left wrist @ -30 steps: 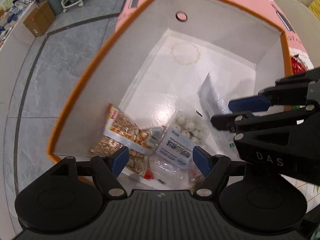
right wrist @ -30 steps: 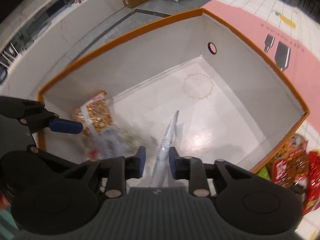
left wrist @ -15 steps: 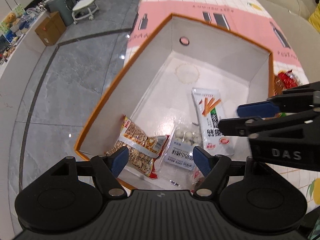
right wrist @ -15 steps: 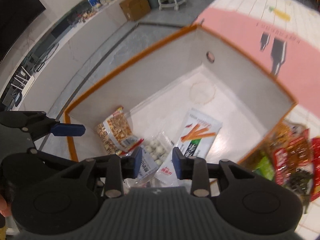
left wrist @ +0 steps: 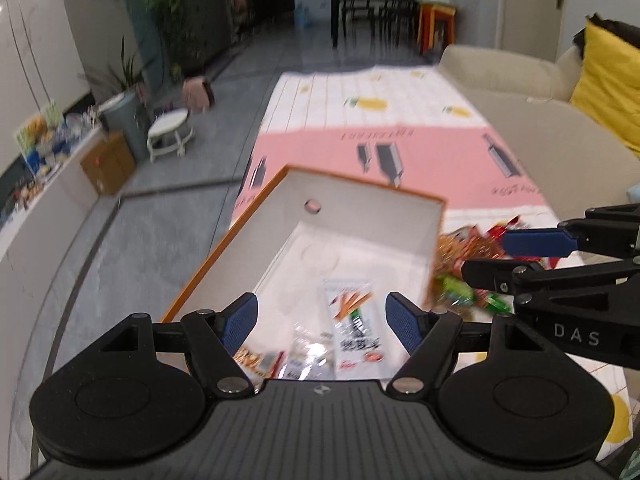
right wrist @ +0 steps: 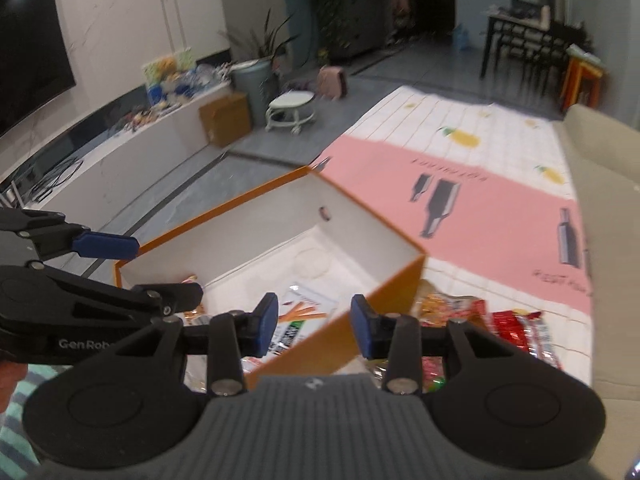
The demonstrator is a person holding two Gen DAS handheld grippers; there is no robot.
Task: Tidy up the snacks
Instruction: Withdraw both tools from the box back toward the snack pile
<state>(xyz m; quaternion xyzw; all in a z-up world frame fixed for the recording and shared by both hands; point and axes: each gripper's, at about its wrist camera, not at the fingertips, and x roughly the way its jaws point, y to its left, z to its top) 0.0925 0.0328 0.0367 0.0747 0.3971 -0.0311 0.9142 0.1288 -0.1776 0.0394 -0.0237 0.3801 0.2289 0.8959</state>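
An orange box with a white inside [left wrist: 372, 220] [right wrist: 360, 220] stands on the table. A white stick-snack packet [left wrist: 354, 324] [right wrist: 306, 312] lies in it, beside a clear packet [left wrist: 308, 354] and a nut packet [left wrist: 252, 358]. My left gripper [left wrist: 322, 320] is open and empty above the box's near end; it also shows in the right wrist view [right wrist: 132, 268]. My right gripper [right wrist: 314, 324] is open and empty above the box's right wall; it also shows in the left wrist view [left wrist: 516, 256]. Loose snack packets [right wrist: 500, 328] [left wrist: 472, 264] lie right of the box.
The table has a pink and white patterned cloth [left wrist: 420, 148]. A beige sofa [left wrist: 540, 128] runs along the right side. To the left lie grey floor, a cardboard box [left wrist: 106, 164], a white stool [left wrist: 168, 134] and a low TV cabinet [right wrist: 120, 152].
The right gripper let go of the stick-snack packet, which now lies flat in the box. Both grippers rose and pulled back from the box; the right jaws opened wider.
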